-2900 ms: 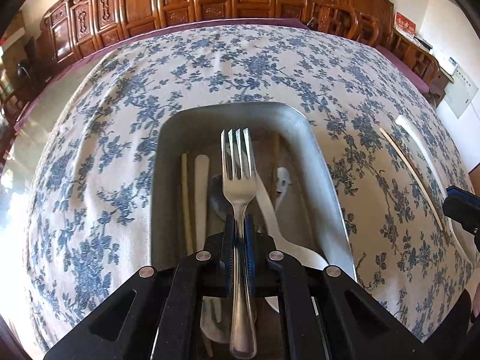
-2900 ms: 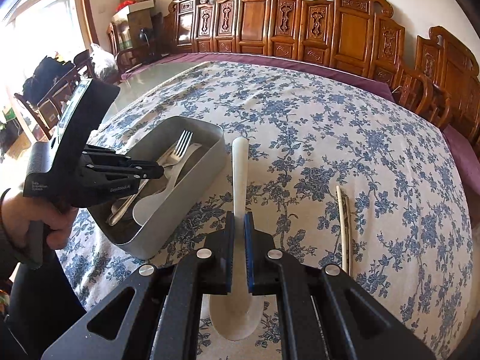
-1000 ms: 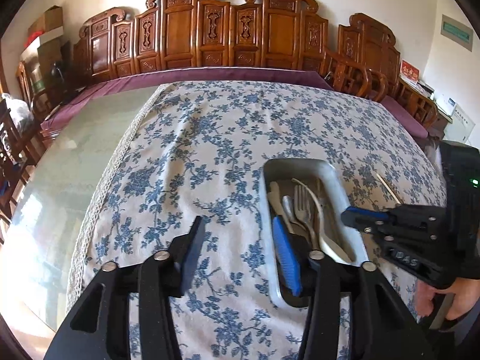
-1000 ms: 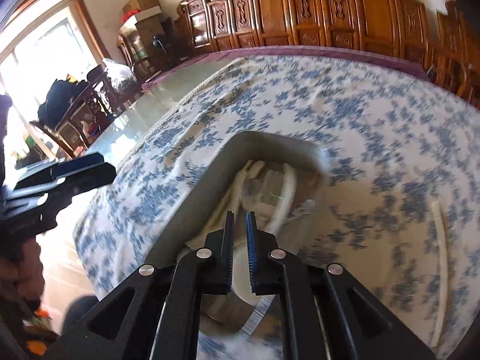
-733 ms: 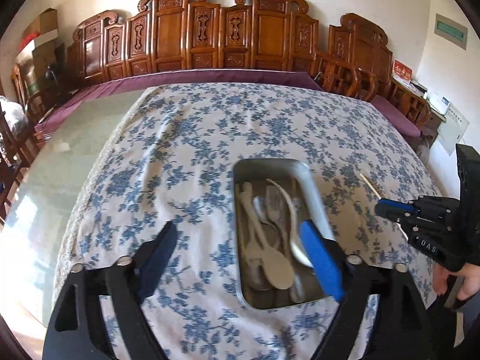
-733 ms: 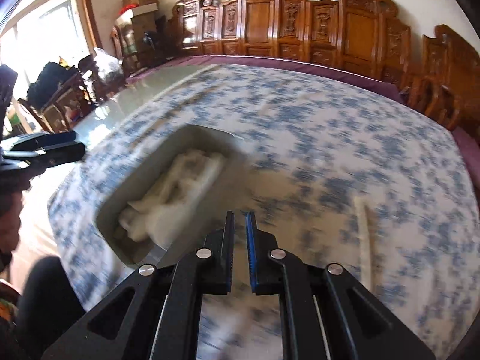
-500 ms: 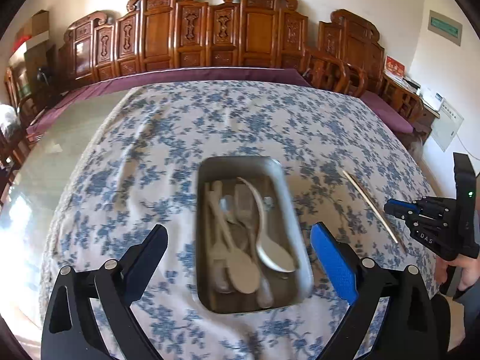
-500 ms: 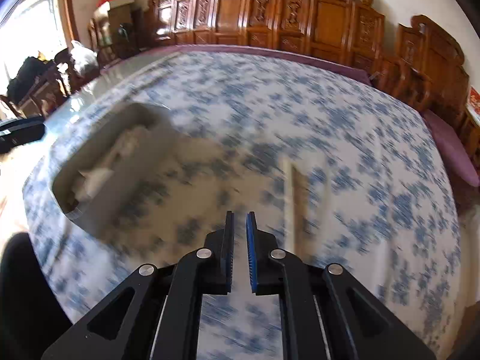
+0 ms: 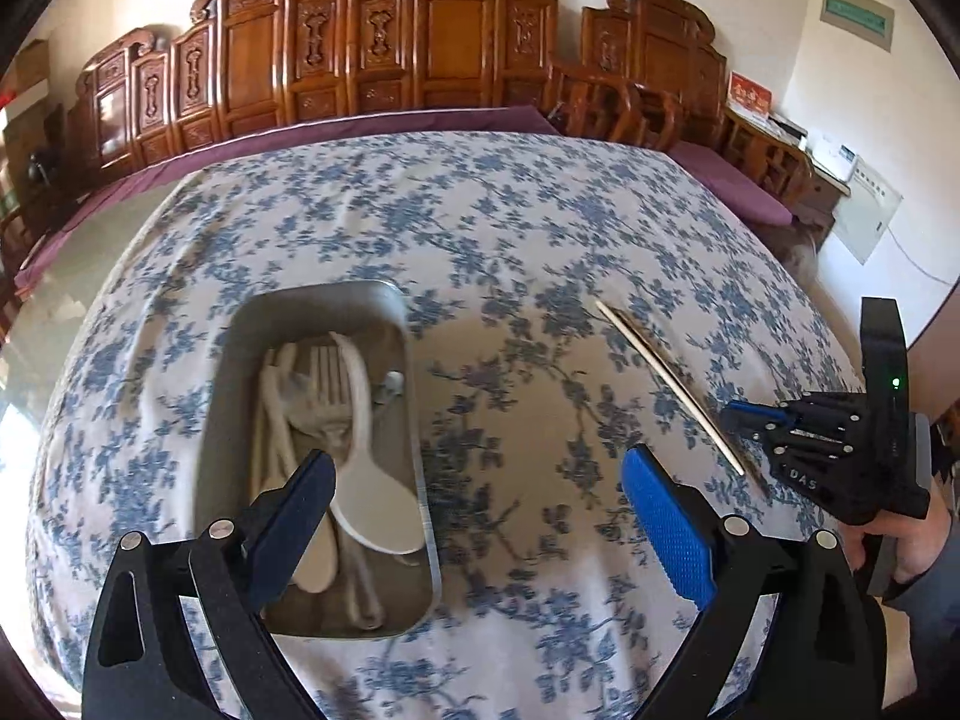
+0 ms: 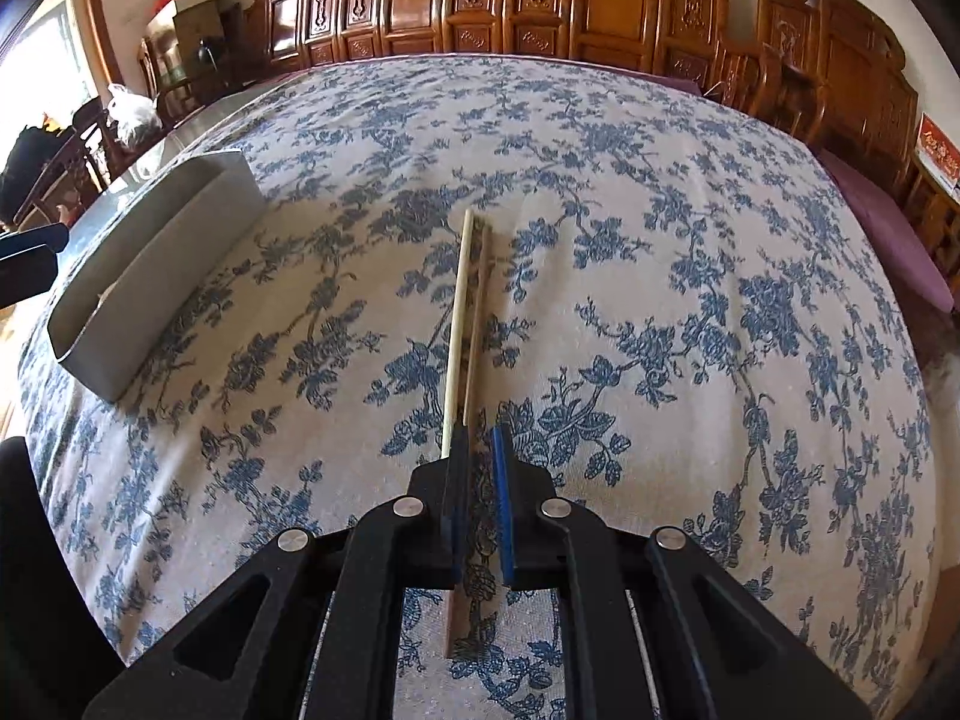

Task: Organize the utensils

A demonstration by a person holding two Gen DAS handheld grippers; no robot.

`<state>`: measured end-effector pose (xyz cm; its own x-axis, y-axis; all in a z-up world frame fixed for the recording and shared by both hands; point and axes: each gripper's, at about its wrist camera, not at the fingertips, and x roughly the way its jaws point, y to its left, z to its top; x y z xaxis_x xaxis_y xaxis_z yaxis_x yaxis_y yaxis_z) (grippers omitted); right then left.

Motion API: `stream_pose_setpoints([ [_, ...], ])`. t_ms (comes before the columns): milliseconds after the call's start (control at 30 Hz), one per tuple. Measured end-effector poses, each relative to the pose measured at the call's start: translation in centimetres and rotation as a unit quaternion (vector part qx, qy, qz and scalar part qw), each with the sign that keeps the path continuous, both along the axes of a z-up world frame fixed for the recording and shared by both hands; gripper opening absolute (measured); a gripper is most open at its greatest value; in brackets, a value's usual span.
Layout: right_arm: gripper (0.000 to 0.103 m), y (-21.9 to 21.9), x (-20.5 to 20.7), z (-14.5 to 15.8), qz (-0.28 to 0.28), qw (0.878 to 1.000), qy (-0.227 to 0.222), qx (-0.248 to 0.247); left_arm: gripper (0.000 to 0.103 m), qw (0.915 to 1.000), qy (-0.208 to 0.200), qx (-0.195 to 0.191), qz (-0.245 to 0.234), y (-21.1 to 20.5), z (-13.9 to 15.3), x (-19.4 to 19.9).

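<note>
A grey metal tray [image 9: 420, 480] on the floral cloth holds a white plastic spoon [image 9: 372, 498], a metal fork [image 9: 324, 384] and other utensils. My left gripper [image 9: 474, 468] hangs open and empty, its left finger over the tray, its right finger over bare cloth. Two thin chopsticks [image 10: 459, 324] lie side by side right of the tray, also seen as chopsticks [image 9: 666, 390]. My right gripper [image 10: 480, 438] is shut and empty just above their near end; the sticks run under its left finger. A hand holds the right gripper [image 9: 738, 414]. The tray [image 10: 162, 264] shows side-on.
A blue-flowered tablecloth [image 10: 660, 240] covers the table; bare glass [image 9: 54, 312] lies past its left edge. Carved wooden chairs [image 9: 456, 36] line the far side and the right corner. The left gripper's fingers [image 10: 30, 252] show at the left edge.
The fork and the white spoon were let go into the tray. My left gripper opened wide and slid right. My right gripper swung from over the tray to the chopsticks.
</note>
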<state>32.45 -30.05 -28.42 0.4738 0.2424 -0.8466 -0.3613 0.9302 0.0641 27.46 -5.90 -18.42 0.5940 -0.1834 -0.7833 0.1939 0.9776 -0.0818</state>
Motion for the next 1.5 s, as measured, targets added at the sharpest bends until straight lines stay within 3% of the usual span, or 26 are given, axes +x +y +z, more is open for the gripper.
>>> stream_pose_setpoints([
  [433, 0.006, 0.4, 0.7, -0.5, 0.012, 1.000, 0.000, -0.022, 0.093, 0.9998, 0.008, 0.007, -0.016, -3.4, -0.8, 0.5],
  [867, 0.006, -7.4, -2.0, 0.3, -0.046, 0.998, 0.006, 0.038, 0.093, 0.9987, 0.019, 0.018, -0.044, -9.3, -2.5, 2.4],
  [1200, 0.006, -9.4, -2.1, -0.4, -0.061, 0.998, 0.001, 0.034, 0.092, 0.9972, 0.041, 0.034, -0.053, -14.0, -5.6, 5.7],
  [1300, 0.006, -9.6, -2.2, -0.4, -0.062, 0.997, 0.001, 0.036, 0.076, 0.9958, 0.063, 0.026, -0.061, -15.0, -6.6, 6.6],
  [1367, 0.006, -9.7, -2.2, -0.5, -0.063, 0.997, 0.004, 0.039, 0.060, 0.9939, 0.087, 0.007, -0.068, -15.5, -7.2, 7.2],
  [1500, 0.006, -9.9, -2.2, -0.6, -0.064, 0.997, 0.005, 0.046, 0.043, 0.9932, 0.090, 0.015, -0.071, -16.5, -7.9, 7.5],
])
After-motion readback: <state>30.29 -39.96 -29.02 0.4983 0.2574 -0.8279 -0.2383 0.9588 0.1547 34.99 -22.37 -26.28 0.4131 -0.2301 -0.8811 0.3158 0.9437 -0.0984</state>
